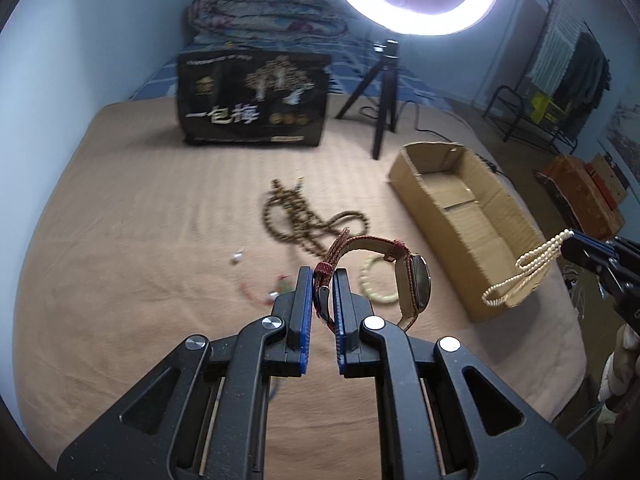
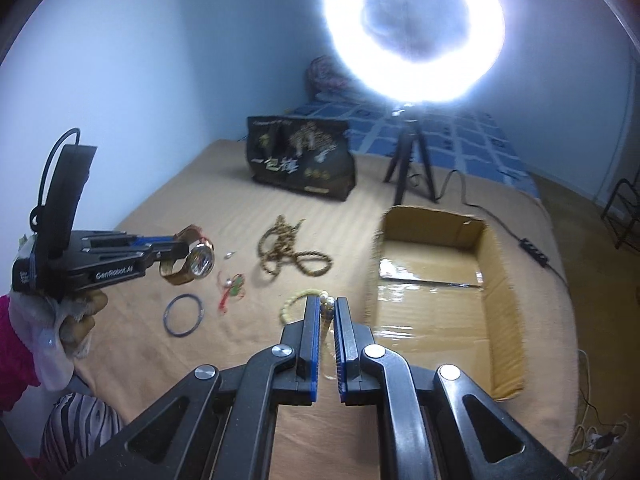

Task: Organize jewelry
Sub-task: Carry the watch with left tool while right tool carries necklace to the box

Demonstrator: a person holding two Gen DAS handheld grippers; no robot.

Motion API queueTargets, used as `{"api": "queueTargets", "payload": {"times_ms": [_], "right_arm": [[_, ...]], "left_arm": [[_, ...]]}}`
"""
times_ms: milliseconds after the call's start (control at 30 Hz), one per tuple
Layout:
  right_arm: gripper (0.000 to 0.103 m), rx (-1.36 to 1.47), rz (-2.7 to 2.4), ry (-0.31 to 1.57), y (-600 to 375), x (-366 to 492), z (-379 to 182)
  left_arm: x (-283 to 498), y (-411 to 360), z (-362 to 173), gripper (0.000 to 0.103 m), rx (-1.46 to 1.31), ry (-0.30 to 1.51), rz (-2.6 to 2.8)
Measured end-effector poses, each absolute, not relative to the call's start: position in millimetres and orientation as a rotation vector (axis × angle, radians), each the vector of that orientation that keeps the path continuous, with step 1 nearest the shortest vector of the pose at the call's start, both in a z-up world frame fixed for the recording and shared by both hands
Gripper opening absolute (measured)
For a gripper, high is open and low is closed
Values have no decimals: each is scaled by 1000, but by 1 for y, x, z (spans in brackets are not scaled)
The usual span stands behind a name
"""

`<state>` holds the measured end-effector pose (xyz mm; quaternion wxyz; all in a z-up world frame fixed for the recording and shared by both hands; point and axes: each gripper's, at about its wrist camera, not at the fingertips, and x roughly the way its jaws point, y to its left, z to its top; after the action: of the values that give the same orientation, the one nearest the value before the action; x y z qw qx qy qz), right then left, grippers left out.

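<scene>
Red woven strap is what we see pinched in the left gripper point(image 1: 323, 280), the watch point(image 1: 416, 284) hanging just right of its fingers above the tan blanket point(image 1: 120, 220). Our right gripper point(image 2: 328, 312) is clamped on a pearl necklace point(image 1: 524, 268), lifted beside the cardboard box point(image 2: 496, 264) lying ahead and to its right. Brown beads point(image 2: 288, 252), a dark bangle point(image 2: 184, 315) and a pale bracelet point(image 1: 370, 280) lie ahead.

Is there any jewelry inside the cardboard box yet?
No. In the right wrist view the cardboard box shows only its bare taped floor, with no jewelry lying in it.
</scene>
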<state>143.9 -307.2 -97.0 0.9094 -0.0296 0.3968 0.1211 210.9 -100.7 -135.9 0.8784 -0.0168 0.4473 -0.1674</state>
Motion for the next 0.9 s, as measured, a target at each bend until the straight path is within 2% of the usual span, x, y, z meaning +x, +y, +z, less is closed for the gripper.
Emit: {"api": "queueTargets", "payload": {"times_ms": [500, 900], "right_arm": [[4, -26, 127, 804, -383, 159, -96], [4, 35, 82, 852, -424, 181, -134]], "left_arm": [[247, -200, -133, 8, 19, 920, -454], [285, -262, -164, 8, 66, 964, -471]]}}
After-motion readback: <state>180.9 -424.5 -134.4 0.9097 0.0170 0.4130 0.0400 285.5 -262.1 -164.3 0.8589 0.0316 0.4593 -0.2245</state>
